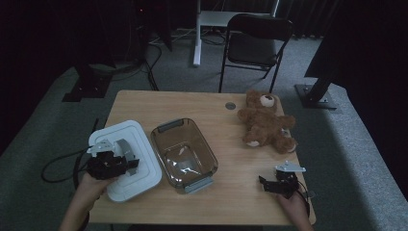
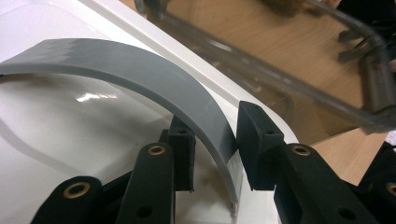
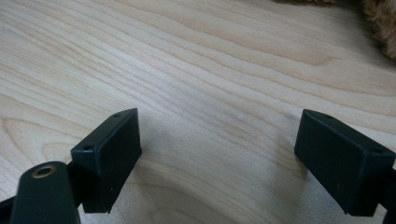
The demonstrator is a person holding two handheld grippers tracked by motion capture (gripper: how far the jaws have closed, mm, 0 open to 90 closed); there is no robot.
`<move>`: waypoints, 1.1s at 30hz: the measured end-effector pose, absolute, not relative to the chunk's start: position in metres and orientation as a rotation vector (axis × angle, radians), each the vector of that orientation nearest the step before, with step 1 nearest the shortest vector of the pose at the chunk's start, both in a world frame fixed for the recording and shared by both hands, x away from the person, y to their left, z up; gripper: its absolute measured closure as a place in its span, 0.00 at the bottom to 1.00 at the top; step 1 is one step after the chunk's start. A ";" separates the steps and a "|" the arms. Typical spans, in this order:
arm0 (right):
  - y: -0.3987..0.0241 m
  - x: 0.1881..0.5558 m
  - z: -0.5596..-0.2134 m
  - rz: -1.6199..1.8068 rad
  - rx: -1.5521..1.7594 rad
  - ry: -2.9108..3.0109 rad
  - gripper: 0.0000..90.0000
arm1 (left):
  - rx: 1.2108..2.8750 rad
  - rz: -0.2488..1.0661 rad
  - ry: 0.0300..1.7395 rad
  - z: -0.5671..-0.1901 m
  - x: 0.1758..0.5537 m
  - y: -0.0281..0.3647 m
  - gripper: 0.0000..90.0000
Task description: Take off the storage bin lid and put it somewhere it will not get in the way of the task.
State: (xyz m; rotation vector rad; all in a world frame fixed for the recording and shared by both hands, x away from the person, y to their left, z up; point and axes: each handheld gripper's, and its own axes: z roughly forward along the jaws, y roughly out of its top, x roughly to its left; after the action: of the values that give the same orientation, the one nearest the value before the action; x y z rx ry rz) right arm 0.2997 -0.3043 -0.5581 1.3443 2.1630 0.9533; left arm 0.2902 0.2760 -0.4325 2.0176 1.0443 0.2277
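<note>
A brown teddy bear (image 1: 266, 123) lies on the wooden table (image 1: 231, 192) (1 black folding chair (image 1: 255, 41) behind).

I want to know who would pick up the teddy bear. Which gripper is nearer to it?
Right. The right gripper rests open on the table just in front of the teddy bear; the left gripper is across the table, jaws around the white lid's grey handle.

A dim studio or lab set up for recording, not a home: black curtains (image 1: 365, 38) close off the back and sides, grey carpet (image 1: 43, 130) covers the floor, and dark stand feet (image 1: 84, 89) are planted beside a lone wooden desk (image 1: 231, 192). A folding chair (image 1: 255, 45) and a white post (image 1: 197, 33) stand behind it (cables (image 1: 154, 62) trail over the carpet)
</note>
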 end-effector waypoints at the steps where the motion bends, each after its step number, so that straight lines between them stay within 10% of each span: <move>1: -0.304 0.300 -0.558 0.954 1.344 2.163 0.15 | 2.028 0.229 1.045 -0.435 0.292 0.275 0.77; 23: -0.304 0.300 -0.558 0.953 1.345 2.163 0.15 | 2.042 0.061 1.153 -0.509 0.340 0.273 0.77; 33: -0.304 0.300 -0.558 0.953 1.344 2.163 0.15 | 2.053 0.090 1.228 -0.521 0.342 0.279 0.60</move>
State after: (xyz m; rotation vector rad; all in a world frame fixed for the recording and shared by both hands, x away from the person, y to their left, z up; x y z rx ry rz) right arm 0.2997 -0.3043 -0.5581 1.3443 2.1630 0.9529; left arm 0.3424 0.2791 -0.5213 2.0527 1.2283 0.0896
